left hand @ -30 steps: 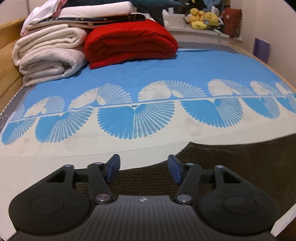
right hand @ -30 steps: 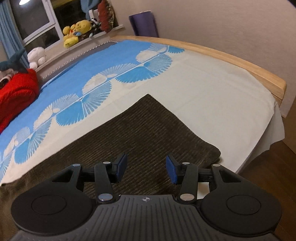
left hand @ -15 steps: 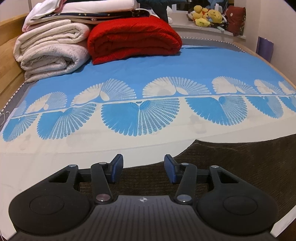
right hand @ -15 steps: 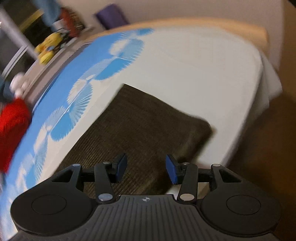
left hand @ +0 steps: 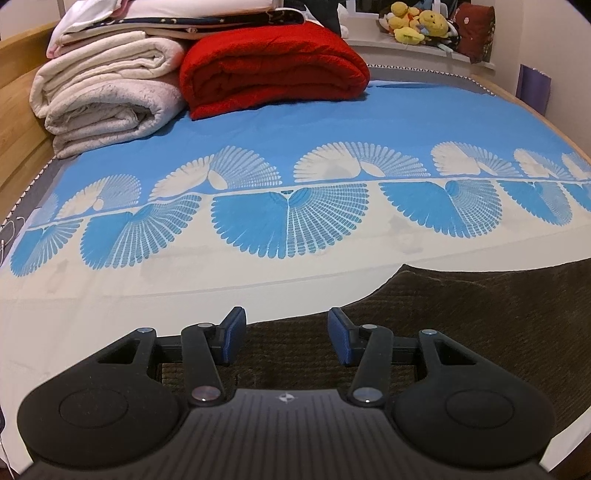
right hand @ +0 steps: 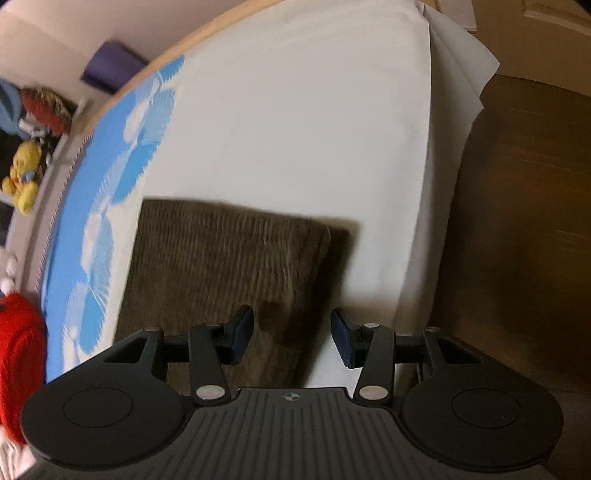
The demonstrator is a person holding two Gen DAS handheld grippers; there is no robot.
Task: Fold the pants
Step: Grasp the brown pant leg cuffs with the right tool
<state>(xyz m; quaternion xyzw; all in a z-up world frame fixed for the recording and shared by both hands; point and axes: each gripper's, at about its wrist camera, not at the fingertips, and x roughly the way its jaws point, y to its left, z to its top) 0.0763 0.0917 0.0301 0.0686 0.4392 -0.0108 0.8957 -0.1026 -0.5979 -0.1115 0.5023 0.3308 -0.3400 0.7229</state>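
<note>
One brown pants (left hand: 480,314) strip, lengthwise along bed's (left hand: 258,280) near edge.

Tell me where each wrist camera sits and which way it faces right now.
Left wrist: sits behind the left gripper, looking across the bed to the red blanket; jaws open over the brown pants.
Right wrist: sits behind the right gripper, rolled, looking down at the pants' end and the bed's edge; jaws open.
Shared: pants, blue-patterned sheet, red blanket, yellow plush toys.
</note>
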